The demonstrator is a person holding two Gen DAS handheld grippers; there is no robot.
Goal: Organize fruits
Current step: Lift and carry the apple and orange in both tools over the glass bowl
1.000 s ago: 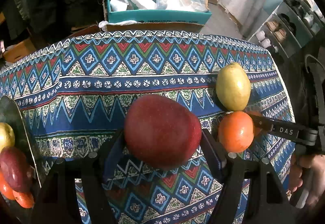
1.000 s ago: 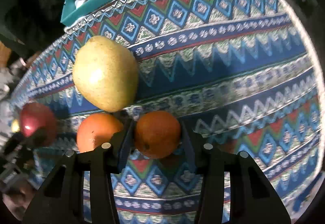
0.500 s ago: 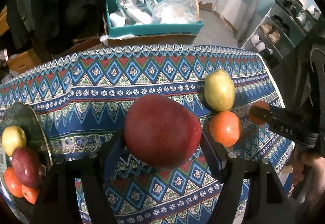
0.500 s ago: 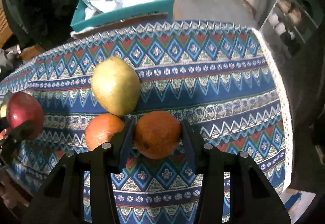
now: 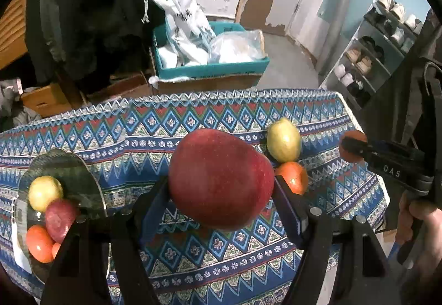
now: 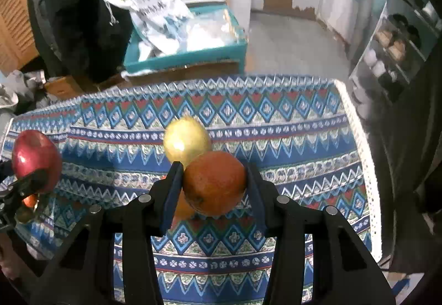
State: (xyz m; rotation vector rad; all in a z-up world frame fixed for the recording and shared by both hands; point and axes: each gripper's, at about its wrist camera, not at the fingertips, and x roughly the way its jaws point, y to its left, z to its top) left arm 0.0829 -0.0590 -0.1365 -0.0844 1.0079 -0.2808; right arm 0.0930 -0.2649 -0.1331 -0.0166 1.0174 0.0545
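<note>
Both tools have risen off the table (image 5: 193,249): left tool (image 5: 221,194) clenches heavy, smooth apple (image 5: 221,180) at its widest; right tool (image 6: 214,186) clenches firm orange (image 6: 214,183) mid-body.

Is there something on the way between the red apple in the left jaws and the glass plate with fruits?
Nothing visible. Only bare tablecloth lies between the red apple and the glass plate.

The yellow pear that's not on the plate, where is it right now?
The yellow pear lies on the patterned tablecloth toward the right of the left wrist view, touching a loose orange just in front of it. It sits beyond the held red apple.
</note>
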